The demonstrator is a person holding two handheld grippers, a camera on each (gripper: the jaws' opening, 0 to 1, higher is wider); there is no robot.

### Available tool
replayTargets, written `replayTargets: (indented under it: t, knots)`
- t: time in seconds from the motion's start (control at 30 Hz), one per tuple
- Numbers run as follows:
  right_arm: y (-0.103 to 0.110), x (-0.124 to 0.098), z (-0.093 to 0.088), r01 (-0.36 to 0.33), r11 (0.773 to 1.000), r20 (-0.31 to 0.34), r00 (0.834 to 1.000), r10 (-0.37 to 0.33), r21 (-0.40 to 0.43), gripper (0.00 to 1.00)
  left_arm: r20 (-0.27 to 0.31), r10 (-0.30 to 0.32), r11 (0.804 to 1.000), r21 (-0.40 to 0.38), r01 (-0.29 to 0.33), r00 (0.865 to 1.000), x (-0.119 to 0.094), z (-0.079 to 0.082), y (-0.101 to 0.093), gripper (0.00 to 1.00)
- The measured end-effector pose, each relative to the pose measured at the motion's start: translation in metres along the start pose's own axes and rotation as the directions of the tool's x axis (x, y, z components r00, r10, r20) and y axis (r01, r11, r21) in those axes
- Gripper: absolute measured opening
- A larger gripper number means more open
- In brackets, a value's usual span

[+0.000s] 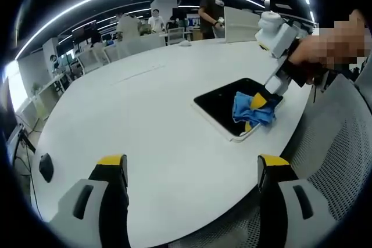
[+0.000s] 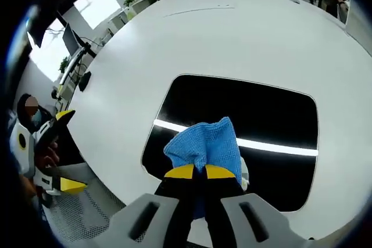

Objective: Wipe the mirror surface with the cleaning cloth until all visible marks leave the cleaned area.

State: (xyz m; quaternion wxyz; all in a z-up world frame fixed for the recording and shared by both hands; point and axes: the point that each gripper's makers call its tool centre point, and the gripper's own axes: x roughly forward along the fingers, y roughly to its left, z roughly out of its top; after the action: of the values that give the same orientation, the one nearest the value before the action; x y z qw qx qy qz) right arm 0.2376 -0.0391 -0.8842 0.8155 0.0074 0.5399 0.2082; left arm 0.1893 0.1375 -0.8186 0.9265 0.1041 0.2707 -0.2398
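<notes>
While my right claw [image 2: 200,171] clenches the blue cleaning cloth [image 2: 204,145] on the dark mirror [image 2: 273,114] at frame centre, my left claw [image 1: 192,169] hangs released over the white desk [image 1: 145,120].

In the right gripper view, the near part of the blue cleaning cloth [image 2: 204,143] is hidden between the closed yellow-tipped jaws of the right gripper [image 2: 200,172], and a patch of the mirror [image 2: 261,114] is covered by the cloth. The mirror's near right corner is cut off by the edge of the view. In the left gripper view, the right gripper's [image 1: 269,95] jaw tips are buried in the cloth [image 1: 251,109], so the mirror [image 1: 224,104] is masked there. Far across the white table [image 1: 145,120], people and chairs are too small and blurred for detail to be told.
</notes>
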Motion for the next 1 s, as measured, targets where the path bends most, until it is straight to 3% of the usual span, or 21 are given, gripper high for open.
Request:
replayTargets:
  t: [0.33,0.53,0.7,1.0]
  knots:
    - [0.016,0.004,0.003,-0.041,0.999,0.004,0.999,0.041,-0.005,0.01,0.001,0.002,1.0,-0.002,-0.002,1.0,0.0,0.0,0.001,0.93]
    - [0.018,0.001,0.002,-0.011,0.999,0.007,1.0,0.012,-0.039,0.01,0.01,0.005,1.0,-0.003,-0.005,1.0,-0.001,0.002,0.001,0.93]
    - [0.018,-0.001,0.001,0.005,1.0,0.013,1.0,-0.005,-0.006,0.01,0.012,0.005,1.0,-0.004,-0.005,1.0,-0.001,0.002,0.001,0.93]
    - [0.03,0.005,0.006,-0.033,0.999,0.039,0.999,0.034,-0.022,0.0,0.014,0.003,1.0,-0.003,-0.003,1.0,0.0,0.002,0.001,0.92]
